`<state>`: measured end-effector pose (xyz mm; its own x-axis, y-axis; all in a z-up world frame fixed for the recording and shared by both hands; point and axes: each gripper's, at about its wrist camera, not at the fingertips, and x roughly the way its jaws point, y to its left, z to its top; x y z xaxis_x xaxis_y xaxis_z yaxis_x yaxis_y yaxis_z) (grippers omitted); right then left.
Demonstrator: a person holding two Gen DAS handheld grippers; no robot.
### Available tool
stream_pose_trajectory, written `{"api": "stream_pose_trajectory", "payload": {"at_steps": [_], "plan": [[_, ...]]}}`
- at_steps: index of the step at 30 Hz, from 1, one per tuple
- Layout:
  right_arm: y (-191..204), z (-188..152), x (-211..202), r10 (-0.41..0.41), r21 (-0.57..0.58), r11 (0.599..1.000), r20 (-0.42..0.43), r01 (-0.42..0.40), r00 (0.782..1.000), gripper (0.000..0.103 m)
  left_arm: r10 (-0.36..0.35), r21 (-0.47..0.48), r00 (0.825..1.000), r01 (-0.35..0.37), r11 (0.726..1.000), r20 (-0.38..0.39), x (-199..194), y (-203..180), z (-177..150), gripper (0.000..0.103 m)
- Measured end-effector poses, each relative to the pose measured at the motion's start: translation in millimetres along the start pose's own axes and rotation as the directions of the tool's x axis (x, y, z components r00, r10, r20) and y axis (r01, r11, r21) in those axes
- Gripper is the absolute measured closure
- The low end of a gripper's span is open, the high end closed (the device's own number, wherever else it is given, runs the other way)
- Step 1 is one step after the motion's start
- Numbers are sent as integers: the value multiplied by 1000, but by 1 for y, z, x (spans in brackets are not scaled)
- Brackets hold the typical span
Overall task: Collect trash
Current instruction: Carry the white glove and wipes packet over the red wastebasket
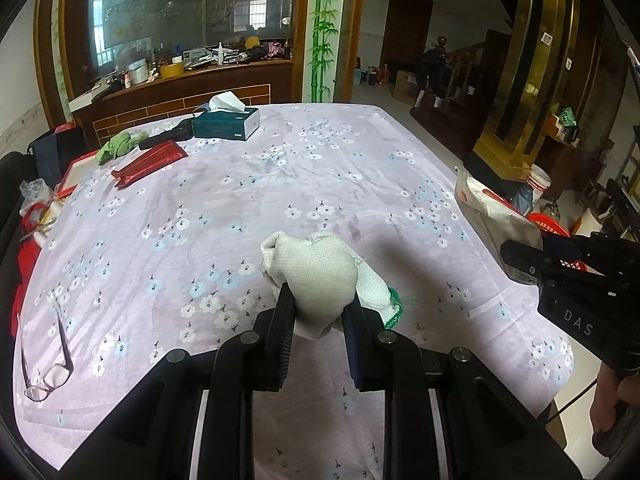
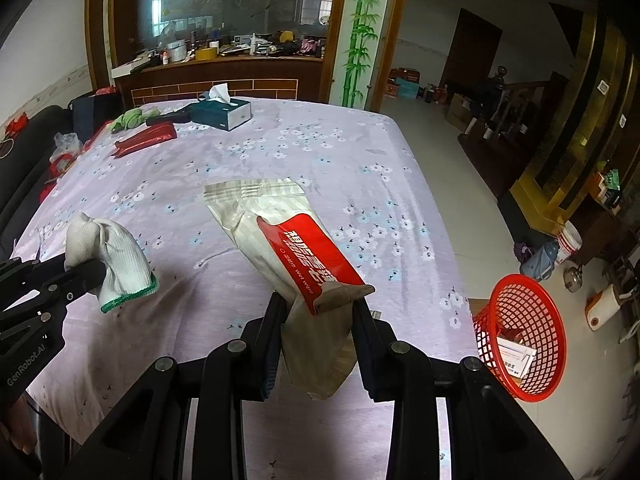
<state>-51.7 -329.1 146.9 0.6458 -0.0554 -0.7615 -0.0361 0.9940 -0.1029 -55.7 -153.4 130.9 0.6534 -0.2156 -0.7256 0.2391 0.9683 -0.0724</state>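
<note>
Right wrist: wet-wipe pack (image 2: 304, 256) clamped between tool (image 2: 318, 320) fingers

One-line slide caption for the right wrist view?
Right gripper holds a wet-wipe pack above the floral tablecloth, red basket at right.

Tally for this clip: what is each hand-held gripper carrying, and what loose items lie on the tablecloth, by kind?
Held glove: 1
Held wet-wipe pack: 1
Tissue box: 1
Red packet: 1
Green cloth: 1
Glasses: 1
Black item by the tissue box: 1, kind unclear
Total: 7
</note>
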Motion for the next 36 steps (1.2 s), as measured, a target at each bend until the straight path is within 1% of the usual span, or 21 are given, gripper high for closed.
{"api": "stream_pose_trajectory", "payload": {"at_steps": [11,24,32,36], "plan": [[-13,-3,-16,-34,15,999,36,33,999,68,-12,24,1000,12,1000,17,-3,-17,5,82],[-29,-1,-34,-53,39,998,83,50,995,68,-23,60,999,20,998,50,-11,-41,17,81],[-46,-4,-37,-62,62,996,88,56,994,68,-35,85,998,31,996,57,-9,-57,23,81],[-59,-5,-35,-41,91,995,74,34,996,68,-46,100,997,40,994,55,-6,-67,26,81]]}}
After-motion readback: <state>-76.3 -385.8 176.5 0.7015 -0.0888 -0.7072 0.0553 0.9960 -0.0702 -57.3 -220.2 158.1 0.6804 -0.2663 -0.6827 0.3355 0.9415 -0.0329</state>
